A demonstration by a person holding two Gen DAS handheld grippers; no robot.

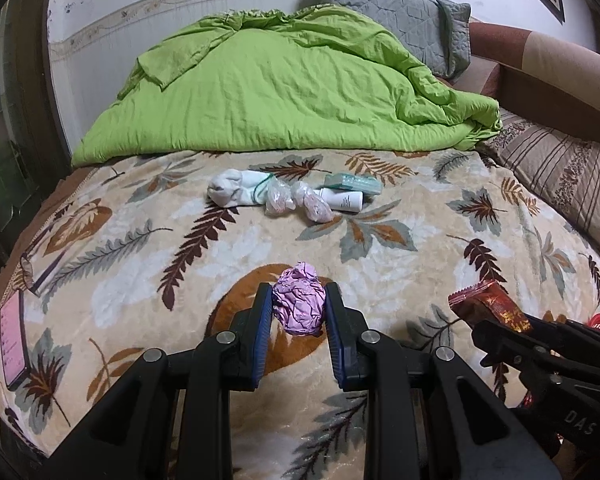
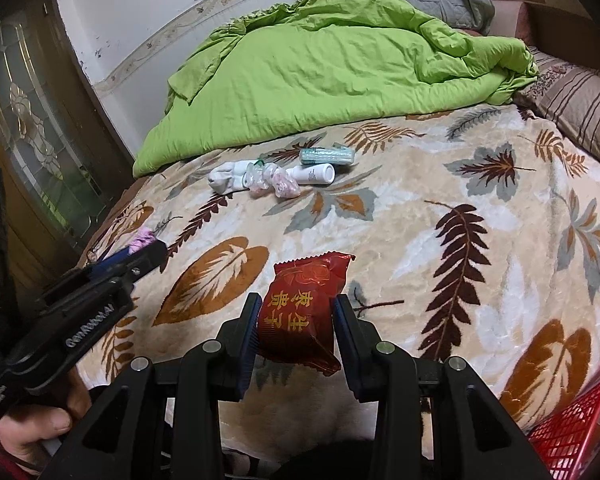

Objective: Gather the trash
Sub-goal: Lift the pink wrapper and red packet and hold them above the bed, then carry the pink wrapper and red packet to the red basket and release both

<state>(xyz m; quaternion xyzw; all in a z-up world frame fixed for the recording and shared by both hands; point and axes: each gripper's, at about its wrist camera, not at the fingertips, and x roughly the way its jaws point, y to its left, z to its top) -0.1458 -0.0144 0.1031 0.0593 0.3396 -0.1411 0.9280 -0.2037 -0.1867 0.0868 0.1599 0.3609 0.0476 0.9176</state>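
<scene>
My left gripper (image 1: 299, 300) is shut on a crumpled pink paper ball (image 1: 299, 303) above the leaf-patterned blanket (image 1: 400, 272). My right gripper (image 2: 296, 312) is shut on a red snack wrapper (image 2: 302, 312) with gold characters. That wrapper also shows at the right in the left wrist view (image 1: 490, 306). The pink paper ball shows at the left in the right wrist view (image 2: 142, 240). Farther up the bed lie two crumpled clear plastic bags (image 1: 296, 202), beside a white sock (image 1: 234, 190), a white bottle (image 1: 342, 200) and a teal box (image 1: 354, 184).
A green quilt (image 1: 284, 80) is heaped at the head of the bed with a grey pillow (image 1: 404, 12) behind it. A phone (image 1: 14, 340) lies at the blanket's left edge. A red mesh basket (image 2: 576, 428) stands at the lower right. A striped pillow (image 1: 560, 172) lies at the right.
</scene>
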